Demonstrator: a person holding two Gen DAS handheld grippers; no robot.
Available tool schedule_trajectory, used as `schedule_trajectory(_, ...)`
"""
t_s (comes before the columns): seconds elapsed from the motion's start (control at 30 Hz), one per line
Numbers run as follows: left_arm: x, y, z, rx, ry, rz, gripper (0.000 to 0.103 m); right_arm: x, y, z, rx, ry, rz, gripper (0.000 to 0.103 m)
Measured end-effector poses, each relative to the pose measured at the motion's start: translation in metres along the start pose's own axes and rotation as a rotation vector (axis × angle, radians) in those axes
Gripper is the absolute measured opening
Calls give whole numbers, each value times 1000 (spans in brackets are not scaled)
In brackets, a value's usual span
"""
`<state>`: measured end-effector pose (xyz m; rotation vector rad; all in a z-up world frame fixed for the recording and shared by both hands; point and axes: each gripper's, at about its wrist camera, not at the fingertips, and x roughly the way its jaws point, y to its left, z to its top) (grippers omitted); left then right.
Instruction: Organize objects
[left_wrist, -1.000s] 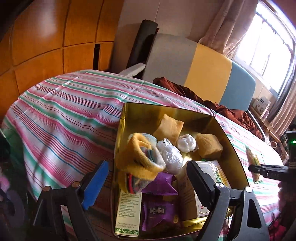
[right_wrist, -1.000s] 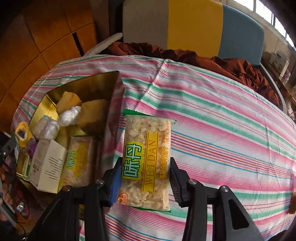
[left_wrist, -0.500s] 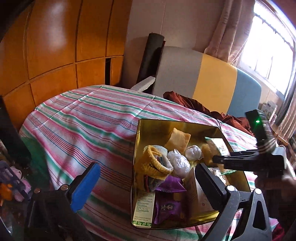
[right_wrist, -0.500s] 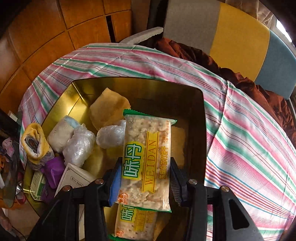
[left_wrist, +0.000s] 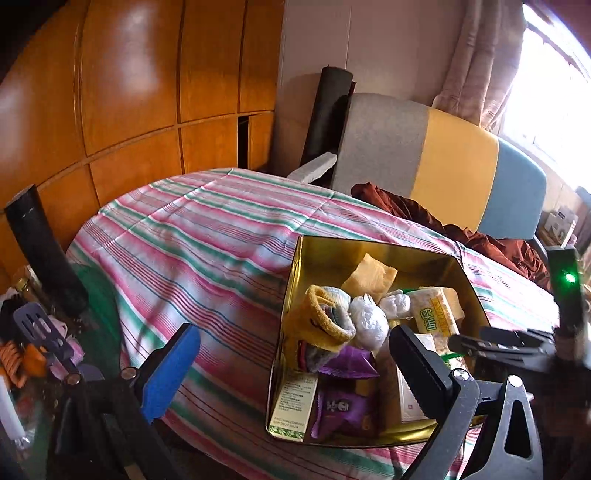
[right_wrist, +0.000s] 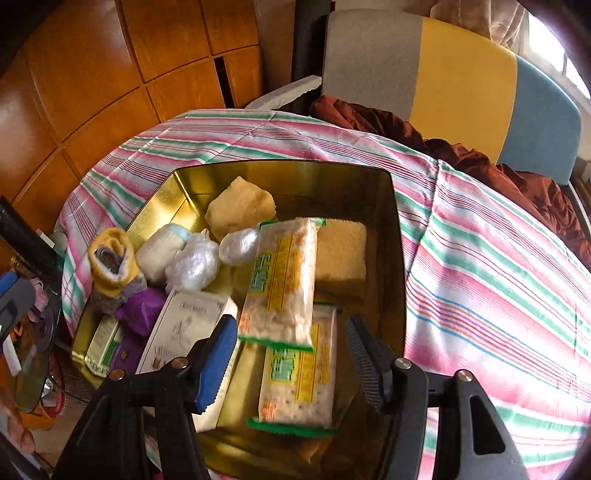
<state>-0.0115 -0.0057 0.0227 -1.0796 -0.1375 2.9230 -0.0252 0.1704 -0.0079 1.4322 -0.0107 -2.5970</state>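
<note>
**Snack pack lands in the gold tin**

The right gripper hangs over the gold tin with its jaws spread and nothing between them. A snack pack lies tilted just ahead of the fingers, its lower end resting on a second pack inside the tin. Around them sit a white box, a rolled yellow sock, plastic-wrapped bundles and purple sachets. The left gripper, released and empty, hovers at the tin's near edge above the striped cloth.
</note>
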Motion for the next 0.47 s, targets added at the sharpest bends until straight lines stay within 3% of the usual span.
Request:
schedule_trajectory(0.13,-5,-4,-3,5,-5,6,103,-16,-4,-18,31,-30,-11,62)
schedule_trajectory(0.27,-15,-11,-8,44,-61,29,103,-30,-10,-34,64,-62,-26,62)
schedule_trajectory(0.47,-25,-18,-9,61,-79,3,103,-50,-20,-45,111,-135,-72,62)
